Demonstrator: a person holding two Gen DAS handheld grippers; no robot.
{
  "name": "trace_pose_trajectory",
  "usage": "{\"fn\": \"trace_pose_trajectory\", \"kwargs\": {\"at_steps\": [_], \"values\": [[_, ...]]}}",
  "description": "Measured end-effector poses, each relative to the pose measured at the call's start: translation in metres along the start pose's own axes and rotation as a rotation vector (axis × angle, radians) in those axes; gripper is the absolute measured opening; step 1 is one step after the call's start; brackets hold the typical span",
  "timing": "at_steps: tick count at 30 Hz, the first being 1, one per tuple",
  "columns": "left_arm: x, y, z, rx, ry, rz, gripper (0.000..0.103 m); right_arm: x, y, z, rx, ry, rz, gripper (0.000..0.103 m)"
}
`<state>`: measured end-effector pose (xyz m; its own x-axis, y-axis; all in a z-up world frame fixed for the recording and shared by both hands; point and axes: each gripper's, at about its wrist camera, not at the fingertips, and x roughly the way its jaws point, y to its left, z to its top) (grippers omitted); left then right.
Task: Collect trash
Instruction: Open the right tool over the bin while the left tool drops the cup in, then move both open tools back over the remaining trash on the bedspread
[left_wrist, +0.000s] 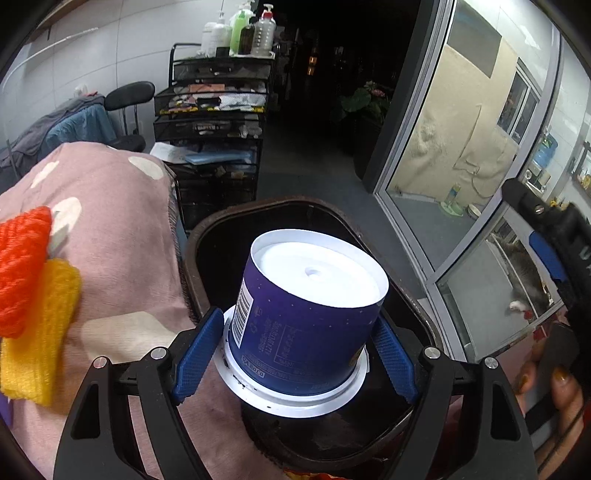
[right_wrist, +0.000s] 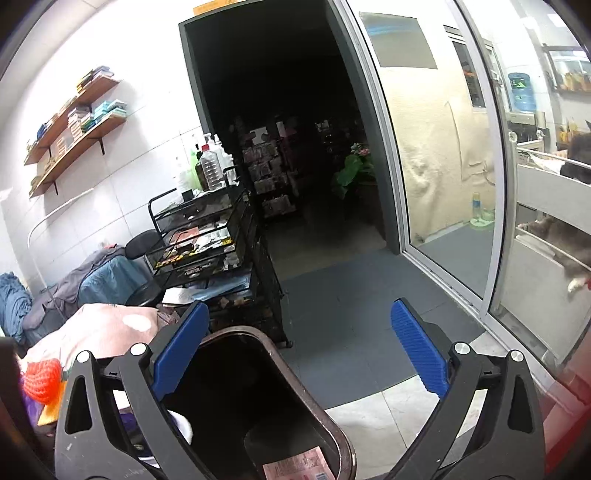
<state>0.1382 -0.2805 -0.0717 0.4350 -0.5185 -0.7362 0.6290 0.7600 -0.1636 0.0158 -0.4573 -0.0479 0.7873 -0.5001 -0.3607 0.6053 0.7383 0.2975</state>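
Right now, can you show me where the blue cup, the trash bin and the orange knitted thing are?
blue cup (left_wrist: 303, 317), left wrist view, on its blue side wall.
trash bin (right_wrist: 295, 373), right wrist view, on its brown rim.
orange knitted thing (left_wrist: 22, 269), left wrist view, on its middle.

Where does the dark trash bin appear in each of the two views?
Left wrist view: the trash bin lies in the lower centre, its opening partly behind the blue cup held over it.
Right wrist view: the bin is at the bottom centre, between the open right tool's fingers.
Shared landmark: the black wire cart with bottles on top.
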Motion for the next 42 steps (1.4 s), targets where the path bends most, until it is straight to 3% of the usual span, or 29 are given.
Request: {"fn": "trace_pose_trajectory", "kwargs": {"at_steps": [13,17,22,31,42], "values": [[0.038,-0.013,0.000,0.055,0.116,0.026,0.081,-0.005,0.000,0.003,0.014,-0.009,0.022,0.097],[0.043,-0.016,-0.001,0.086,0.133,0.041,0.092,-0.005,0.003,0.002,0.010,0.001,0.031,0.097],[0.042,-0.021,-0.002,0.127,0.122,0.053,0.095,-0.007,0.006,0.004,-0.001,-0.003,0.049,0.097],[0.002,-0.025,0.000,0.167,-0.033,0.100,0.095,-0.021,0.011,0.007,-0.020,-0.062,0.071,0.098],[-0.079,-0.010,-0.010,0.119,-0.239,0.140,0.097,-0.041,0.022,0.015,-0.058,-0.142,0.140,0.097]]}}
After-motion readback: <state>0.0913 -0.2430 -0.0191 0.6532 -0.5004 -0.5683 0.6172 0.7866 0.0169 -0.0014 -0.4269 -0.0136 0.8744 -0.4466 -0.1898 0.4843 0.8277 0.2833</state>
